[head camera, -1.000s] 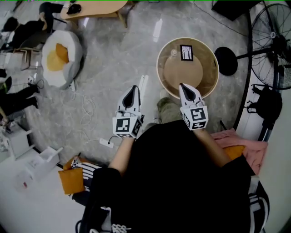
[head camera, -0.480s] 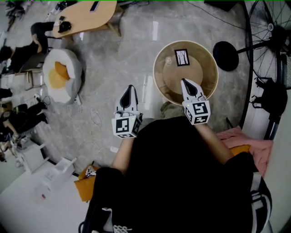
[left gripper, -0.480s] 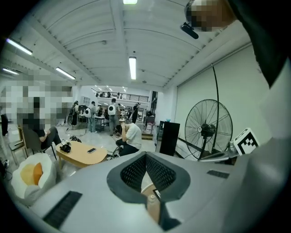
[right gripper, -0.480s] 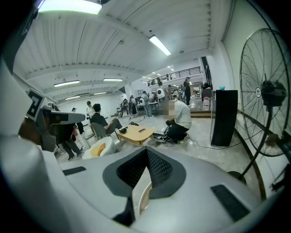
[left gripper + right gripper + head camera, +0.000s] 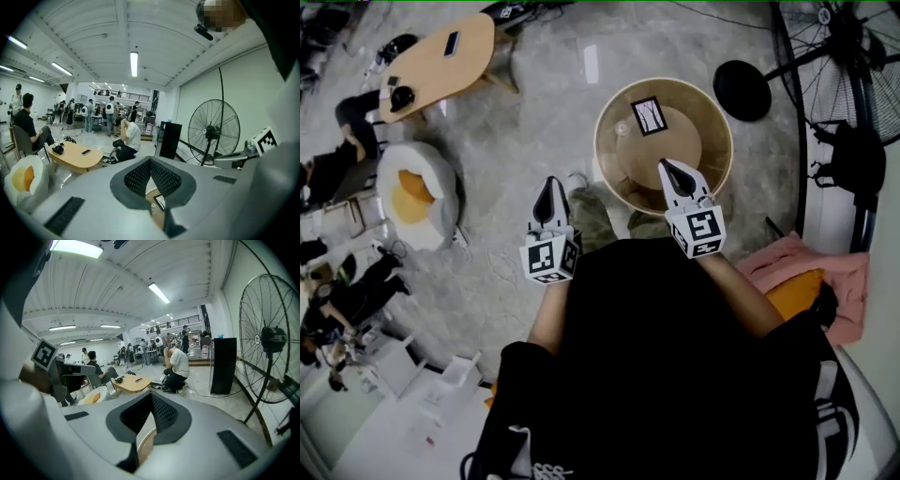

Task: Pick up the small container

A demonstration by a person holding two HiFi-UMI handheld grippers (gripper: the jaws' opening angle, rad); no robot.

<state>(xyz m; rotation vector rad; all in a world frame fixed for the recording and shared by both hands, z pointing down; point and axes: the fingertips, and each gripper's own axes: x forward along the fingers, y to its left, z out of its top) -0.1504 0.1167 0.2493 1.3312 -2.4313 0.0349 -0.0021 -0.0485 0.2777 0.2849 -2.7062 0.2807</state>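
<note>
Two hand-held tools with marker cubes reach out ahead of a person in a black top. Seen from the head view, the left tool (image 5: 549,184) is over the grey marbled floor (image 5: 534,112), just left of a round light-wood desk with a raised rim (image 5: 724,122). The right tool (image 5: 666,167) has its tip over the near edge of that desk. The left tool's jaws are together at the tips with nothing between them, as the left gripper view (image 5: 150,159) shows. The right gripper view (image 5: 151,393) shows the right tool's jaws meeting the same way, also empty.

The small pale round container (image 5: 622,128) stands on the desk's inner surface towards its left side. It is apart from both tools and near a black-framed white card (image 5: 649,114) that lies further back. In the left gripper view the container (image 5: 153,206) shows low down below the closed tips, with the card (image 5: 160,202) just beside it.

A black pedestal fan's round base (image 5: 741,89) stands on the floor beyond the desk to the right. An oval wooden table (image 5: 436,66) and a white beanbag with an orange cushion (image 5: 412,187) are well off to the left. A pink cloth (image 5: 811,272) lies at the right.
</note>
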